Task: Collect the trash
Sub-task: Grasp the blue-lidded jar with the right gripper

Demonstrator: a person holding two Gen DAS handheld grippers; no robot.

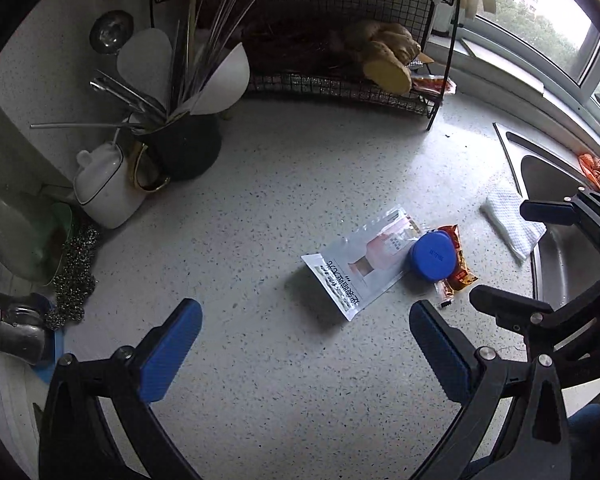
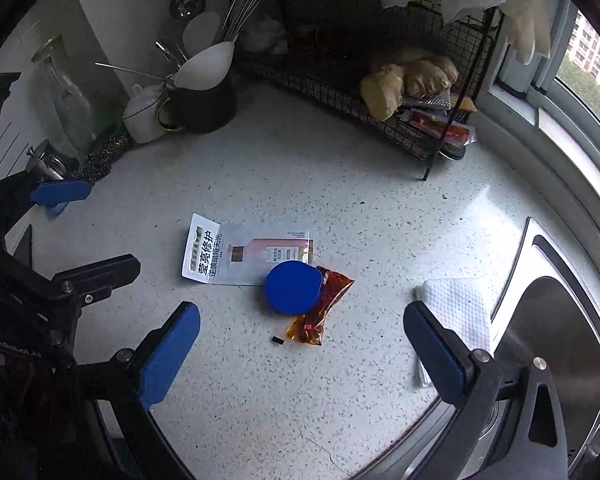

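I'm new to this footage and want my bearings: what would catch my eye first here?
A bright blue lid in the middle of the speckled counter, lying over a white sachet and a reddish sauce packet. A folded paper towel lies by the sink on the right. Both grippers, left and right, hover with jaws wide open and empty.

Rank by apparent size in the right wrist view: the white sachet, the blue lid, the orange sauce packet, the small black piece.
1. white sachet
2. blue lid
3. orange sauce packet, partly hidden under the lid, so this rank is unsure
4. small black piece
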